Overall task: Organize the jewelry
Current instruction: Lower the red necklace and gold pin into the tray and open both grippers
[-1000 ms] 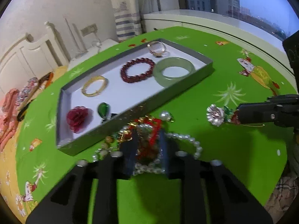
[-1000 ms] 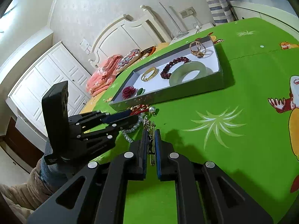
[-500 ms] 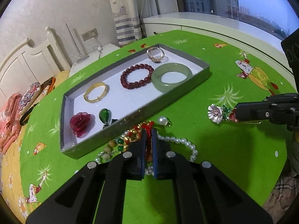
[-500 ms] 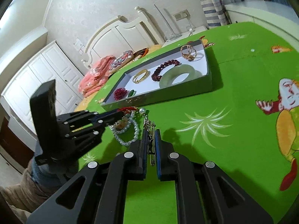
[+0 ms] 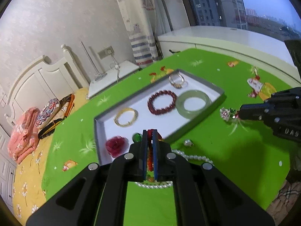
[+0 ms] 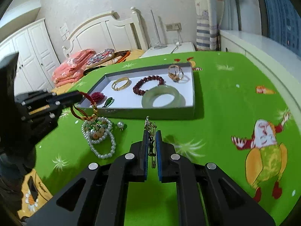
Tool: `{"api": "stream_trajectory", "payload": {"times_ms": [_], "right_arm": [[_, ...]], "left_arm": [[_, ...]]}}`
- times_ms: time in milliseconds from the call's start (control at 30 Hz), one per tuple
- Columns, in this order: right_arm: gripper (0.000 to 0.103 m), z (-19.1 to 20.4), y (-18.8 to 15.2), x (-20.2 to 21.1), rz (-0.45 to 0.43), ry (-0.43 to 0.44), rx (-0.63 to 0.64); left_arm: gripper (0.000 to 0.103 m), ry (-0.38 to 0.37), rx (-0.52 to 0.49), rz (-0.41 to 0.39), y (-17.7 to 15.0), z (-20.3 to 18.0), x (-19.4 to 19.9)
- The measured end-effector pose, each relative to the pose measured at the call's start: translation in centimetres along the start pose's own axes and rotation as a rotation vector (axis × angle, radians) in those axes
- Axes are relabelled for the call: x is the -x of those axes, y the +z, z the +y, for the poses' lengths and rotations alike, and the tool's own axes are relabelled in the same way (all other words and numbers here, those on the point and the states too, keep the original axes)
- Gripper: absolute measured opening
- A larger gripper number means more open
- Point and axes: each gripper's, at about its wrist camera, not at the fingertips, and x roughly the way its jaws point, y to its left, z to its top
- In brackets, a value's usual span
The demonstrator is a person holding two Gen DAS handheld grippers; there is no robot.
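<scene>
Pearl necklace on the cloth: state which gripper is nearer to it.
Left. The left gripper hangs just above the pearl necklace, gripping a red cord; the right gripper, pinching a brooch, is off to the side.

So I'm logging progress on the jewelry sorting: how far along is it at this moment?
Roughly half done. Already in the tray: gold bangle, red bead bracelet, jade bangle, rings, red flower and green pendant. In hand: left gripper holds the red cord piece; right gripper holds a flower brooch. Left: pearl strands and a pearl earring.
</scene>
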Motion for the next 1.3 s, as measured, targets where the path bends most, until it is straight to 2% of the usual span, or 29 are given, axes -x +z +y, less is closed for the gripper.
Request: {"api": "stream_trajectory", "payload": {"times_ms": [200, 367, 667, 733, 833, 1000, 1167, 1233, 1300], "right_arm": [[0.010, 1.3, 2.4, -0.7, -0.018, -0.016, 0.054], [0.010, 2.5, 4.1, -2.4, 0.000, -0.006, 0.083], [0.010, 4.3, 6.5, -7.7, 0.054, 0.082, 0.059], [0.010, 4.7, 7.1, -9.1, 0.079, 0.126, 0.043], [0.010, 5.1, 7.3, -11.1, 0.120, 0.142, 0.038], [0.012, 4.9, 7.0, -13.3, 0.155, 0.037, 0.055], [0.015, 3.9, 6.6, -12.5, 0.132, 0.020, 0.060], [0.015, 3.5, 6.6, -11.8, 0.114, 0.028, 0.052], [0.018, 3.3, 6.6, -11.2, 0.105, 0.030, 0.053]], "left_arm": [[0.005, 0.023, -0.006, -0.027, 1.7, 2.1, 0.8], [0.005, 0.039, -0.015, -0.029, 3.2, 3.6, 0.7], [0.005, 0.067, -0.019, 0.055, 4.6, 5.0, -4.3], [0.005, 0.077, -0.021, 0.079, 4.7, 5.1, -5.7], [0.005, 0.088, -0.027, 0.115, 4.7, 5.2, -7.8], [0.007, 0.093, -0.031, 0.169, 4.2, 5.3, -10.7], [0.009, 0.102, -0.026, 0.163, 3.9, 5.3, -11.2], [0.012, 0.104, -0.014, 0.163, 3.8, 5.6, -11.2], [0.024, 0.107, -0.003, 0.162, 3.6, 5.8, -11.0]]}}
